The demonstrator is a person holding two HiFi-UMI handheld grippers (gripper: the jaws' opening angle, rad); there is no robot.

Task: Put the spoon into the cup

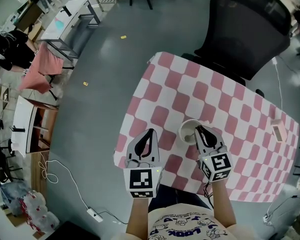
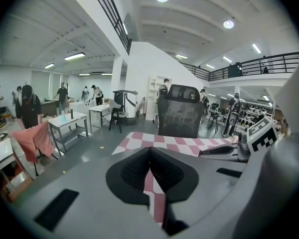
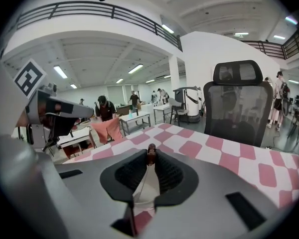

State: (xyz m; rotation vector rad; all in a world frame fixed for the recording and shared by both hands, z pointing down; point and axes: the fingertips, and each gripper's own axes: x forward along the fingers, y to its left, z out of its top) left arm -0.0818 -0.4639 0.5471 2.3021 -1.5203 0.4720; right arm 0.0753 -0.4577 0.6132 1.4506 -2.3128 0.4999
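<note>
A white cup (image 1: 188,132) stands on the pink-and-white checked table (image 1: 190,84), near its front edge. My right gripper (image 1: 198,128) hangs over the cup's right rim. In the right gripper view its fingertips (image 3: 151,156) pinch the brown end of the spoon (image 3: 151,152), and the cup's white inside (image 3: 145,185) shows through the gap below. The rest of the spoon is hidden. My left gripper (image 1: 150,132) hovers left of the cup, apart from it, and its jaws (image 2: 150,153) are shut on nothing.
A black office chair (image 1: 245,24) stands at the table's far side. A small beige object (image 1: 278,130) lies near the right edge, with a white cable beside it. Grey floor drops away left of the table. Desks and people fill the background.
</note>
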